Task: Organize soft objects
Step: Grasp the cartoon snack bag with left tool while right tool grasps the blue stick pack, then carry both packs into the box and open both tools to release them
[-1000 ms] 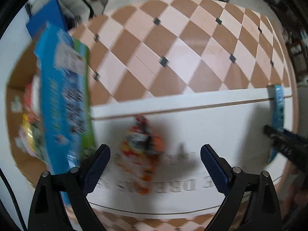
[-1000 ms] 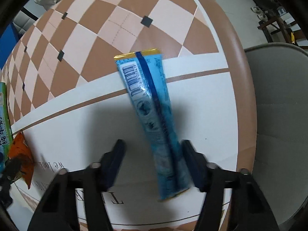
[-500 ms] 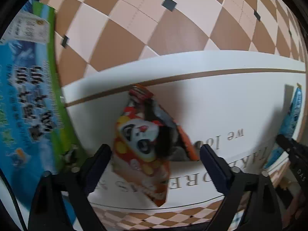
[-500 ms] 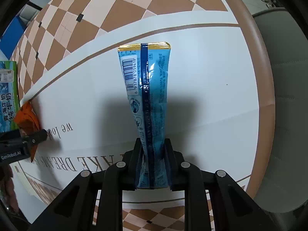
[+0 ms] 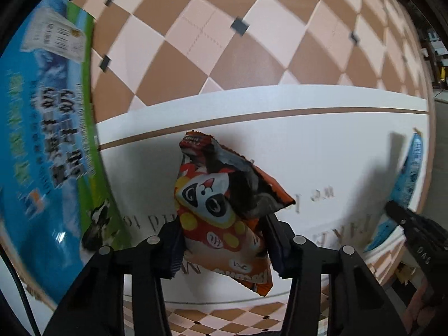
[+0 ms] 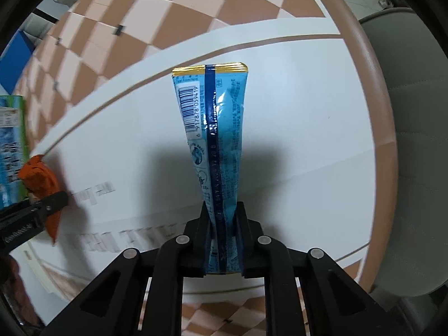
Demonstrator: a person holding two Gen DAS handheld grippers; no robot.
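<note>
Orange and red, with a panda face printed on it, the crumpled snack bag (image 5: 224,210) sits clenched in the left claw (image 5: 222,247), both jaws pressed against its lower sides above the white desk (image 5: 322,145). Just left of it stands a tall blue and green carton (image 5: 47,140), blurred at the frame's edge. The right claw (image 6: 222,240) grips the lower end of a long blue wrapper (image 6: 214,140), which points away from the camera, its gold-edged seal and barcode at the far end. Printed lettering runs across the desk's white centre, and tan and pink checks surround it. A grey cushioned seat (image 6: 414,154) lies beyond the desk's brown rim.
</note>
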